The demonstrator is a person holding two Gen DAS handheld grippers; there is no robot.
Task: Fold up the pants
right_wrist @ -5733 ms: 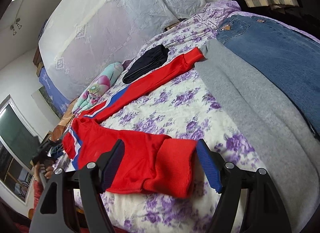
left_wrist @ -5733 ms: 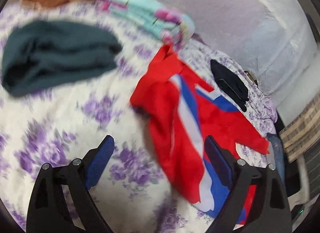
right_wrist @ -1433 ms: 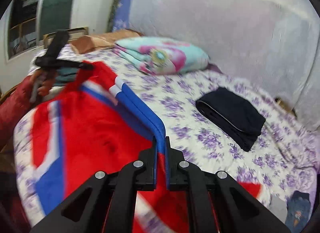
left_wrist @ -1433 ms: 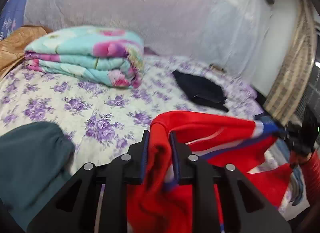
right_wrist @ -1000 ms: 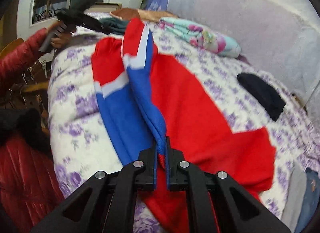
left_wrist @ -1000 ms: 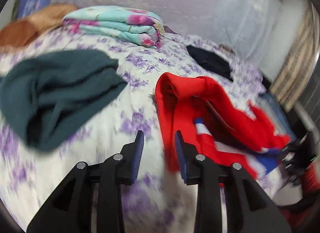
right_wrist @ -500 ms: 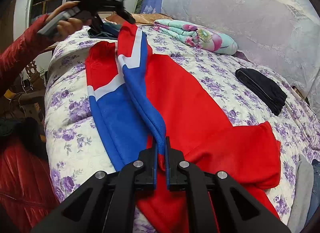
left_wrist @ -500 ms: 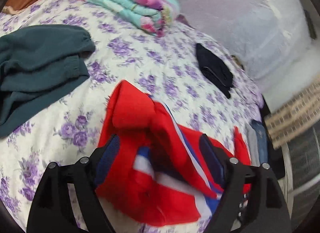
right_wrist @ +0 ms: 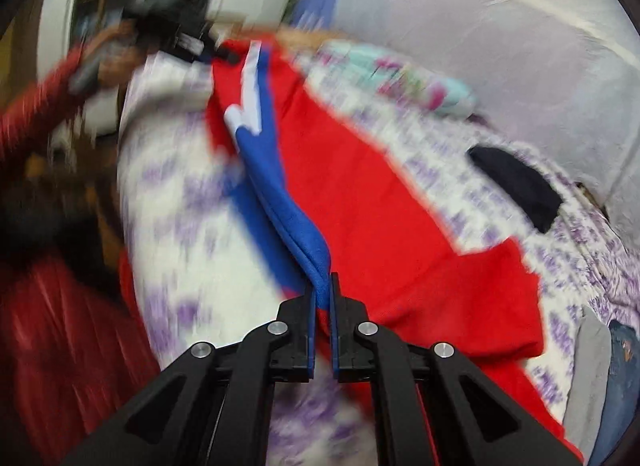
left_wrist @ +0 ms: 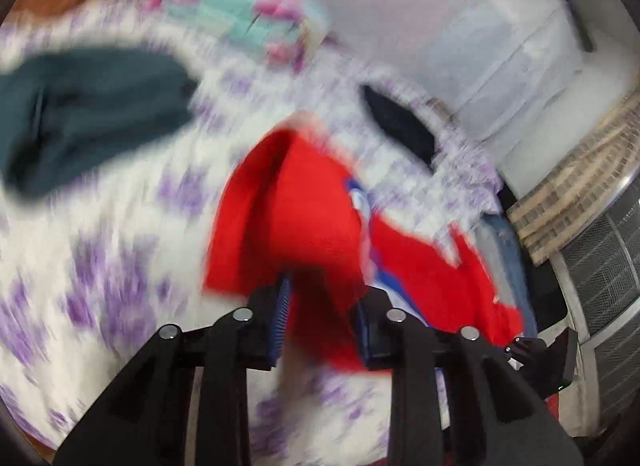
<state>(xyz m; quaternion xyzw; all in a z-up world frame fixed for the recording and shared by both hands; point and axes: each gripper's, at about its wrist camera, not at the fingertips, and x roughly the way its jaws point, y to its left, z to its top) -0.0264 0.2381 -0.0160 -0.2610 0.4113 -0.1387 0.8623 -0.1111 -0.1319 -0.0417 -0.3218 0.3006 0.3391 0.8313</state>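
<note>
Red pants with blue and white side stripes lie spread on the flowered bed sheet. My left gripper has a bunched red fold filling the gap between its blue pads, and its jaws are closing on that fold. In the right wrist view the pants stretch away toward the far left. My right gripper is shut on their blue striped edge. Both views are blurred by motion. The left gripper shows at the pants' far end, in a hand with a red sleeve.
A dark teal garment lies to the left, with a folded floral blanket behind it. A folded black garment sits near the headboard. A grey garment and jeans lie at the right edge.
The left gripper's jaws stood wide around the red pants half a second ago and have closed in on a red fold. The right gripper has kept its grip on the blue edge.
</note>
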